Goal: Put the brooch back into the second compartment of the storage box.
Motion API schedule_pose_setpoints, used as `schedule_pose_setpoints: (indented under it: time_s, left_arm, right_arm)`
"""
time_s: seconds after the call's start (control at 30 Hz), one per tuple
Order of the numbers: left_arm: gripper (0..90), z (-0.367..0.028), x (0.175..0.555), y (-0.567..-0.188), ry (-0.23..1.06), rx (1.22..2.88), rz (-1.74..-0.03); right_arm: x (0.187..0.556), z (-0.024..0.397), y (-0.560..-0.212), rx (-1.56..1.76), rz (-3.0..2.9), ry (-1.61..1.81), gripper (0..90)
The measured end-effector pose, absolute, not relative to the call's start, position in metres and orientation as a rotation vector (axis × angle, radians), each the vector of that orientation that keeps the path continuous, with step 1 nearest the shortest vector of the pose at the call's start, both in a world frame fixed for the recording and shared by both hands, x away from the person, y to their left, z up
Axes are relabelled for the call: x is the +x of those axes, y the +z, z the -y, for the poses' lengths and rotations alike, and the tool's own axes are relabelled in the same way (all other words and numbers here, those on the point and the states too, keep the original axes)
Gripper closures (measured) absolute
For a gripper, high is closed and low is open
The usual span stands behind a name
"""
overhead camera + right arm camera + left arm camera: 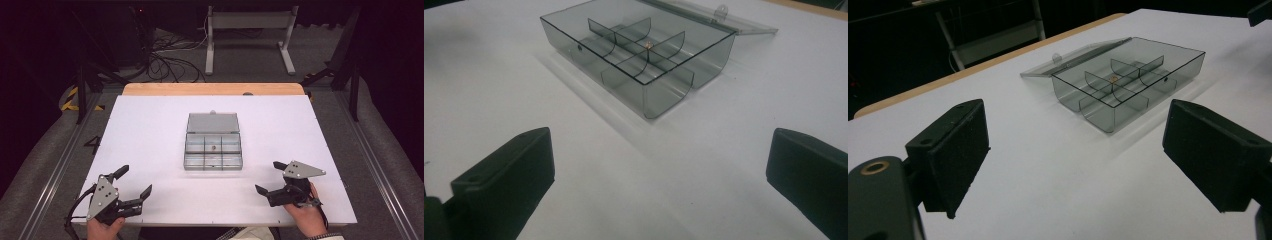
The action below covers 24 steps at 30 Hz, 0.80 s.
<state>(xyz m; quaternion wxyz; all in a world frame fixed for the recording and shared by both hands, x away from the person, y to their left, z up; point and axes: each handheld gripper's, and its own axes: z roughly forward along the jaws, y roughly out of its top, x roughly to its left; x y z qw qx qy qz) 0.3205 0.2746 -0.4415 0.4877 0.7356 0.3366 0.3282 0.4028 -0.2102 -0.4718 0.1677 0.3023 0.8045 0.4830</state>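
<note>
From the high view, a clear box (pixel 213 148) sits at the middle of the white table (pixel 150 130), lid (pixel 212 122) laid flat toward 12 o'clock. The left gripper (pixel 136 181) at 7 o'clock and right gripper (pixel 267 177) at 5 o'clock hold nothing, jaws apart.

In the left gripper view, the box (pixel 1128 82) lies at 1 o'clock; a tiny item (pixel 1113 78) inside is too small to identify.

In the right gripper view, the box (pixel 639 55) lies at 12 o'clock, its lid (pixel 704 15) cut off on top.

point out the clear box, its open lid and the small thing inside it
clear box (pixel 213 161), high view, front wall
open lid (pixel 212 122), high view, middle of the flat panel
small item (pixel 648 44), right gripper view, on the item itself, in a middle compartment
</note>
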Motion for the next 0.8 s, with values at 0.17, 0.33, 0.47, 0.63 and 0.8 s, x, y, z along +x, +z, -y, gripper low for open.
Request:
schedule_pose_setpoints:
  time_s: [0.17, 0.33, 0.47, 0.63, 0.8]
  left_arm:
    - [11.9, -0.2749, 0.3210, -0.4414, 0.808, 1.793, -0.811]
    - [11.9, -0.2752, 0.3214, -0.4419, 0.806, 1.788, -0.814]
    - [11.9, -0.2754, 0.3215, -0.4421, 0.807, 1.784, -0.818]
    - [11.8, -0.2755, 0.3219, -0.4424, 0.812, 1.787, -0.820]
    - [11.8, -0.2765, 0.3220, -0.4424, 0.808, 1.786, -0.821]
  right_arm:
    - [0.4030, 0.2071, -0.4778, 0.859, -2.316, 1.358, 0.0]
    - [0.4028, 0.2037, -0.4793, 0.841, -2.329, 1.347, 0.0]
    - [0.4027, 0.2046, -0.4789, 0.839, -2.324, 1.346, 0.0]
    - [0.4021, 0.2058, -0.4774, 0.841, -2.307, 1.357, 0.0]
    - [0.4017, 0.2053, -0.4767, 0.839, -2.308, 1.349, 0.0]
